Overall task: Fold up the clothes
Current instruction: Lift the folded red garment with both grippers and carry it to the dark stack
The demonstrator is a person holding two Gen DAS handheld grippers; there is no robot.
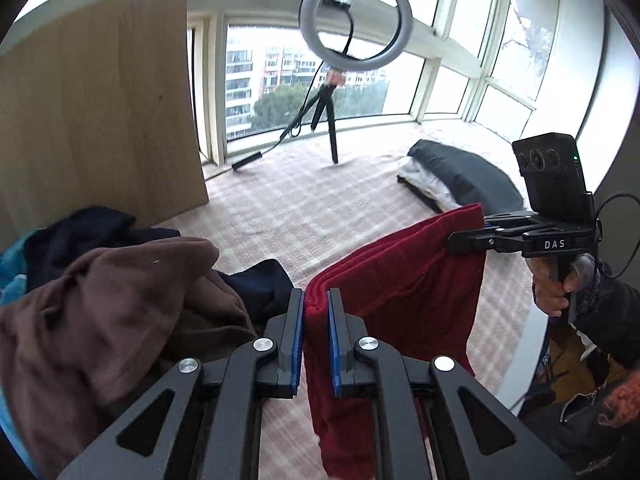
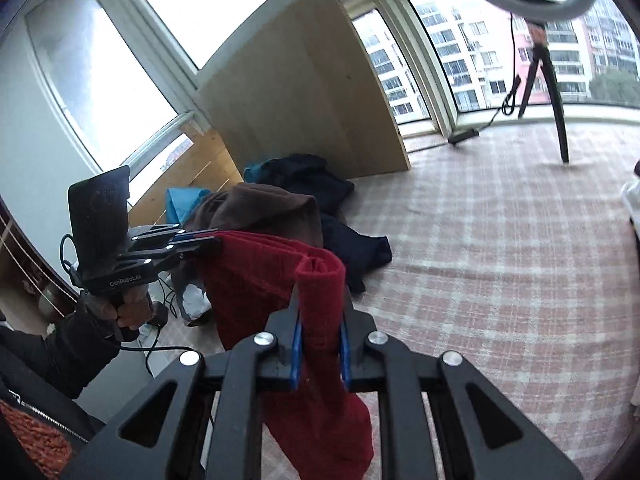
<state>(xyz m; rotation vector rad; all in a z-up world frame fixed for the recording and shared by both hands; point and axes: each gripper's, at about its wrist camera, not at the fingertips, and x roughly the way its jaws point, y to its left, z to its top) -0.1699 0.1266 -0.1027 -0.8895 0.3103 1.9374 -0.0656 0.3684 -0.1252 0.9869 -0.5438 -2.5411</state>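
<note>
A dark red garment (image 1: 404,288) hangs folded in the air between my two grippers above the checked surface. My left gripper (image 1: 316,300) is shut on one folded corner of it. My right gripper (image 2: 320,312) is shut on the other corner (image 2: 320,280). In the left wrist view the right gripper (image 1: 480,236) shows at the right, pinching the cloth's far top edge. In the right wrist view the left gripper (image 2: 208,242) shows at the left, clamped on the red cloth (image 2: 256,280). The lower part of the garment hangs down below the grippers.
A heap of unfolded clothes, brown (image 1: 120,304) and navy (image 2: 308,184), lies at the left by a wooden panel (image 1: 100,120). Folded dark and white clothes (image 1: 452,180) lie at the far right. A ring light on a tripod (image 1: 352,32) stands by the window.
</note>
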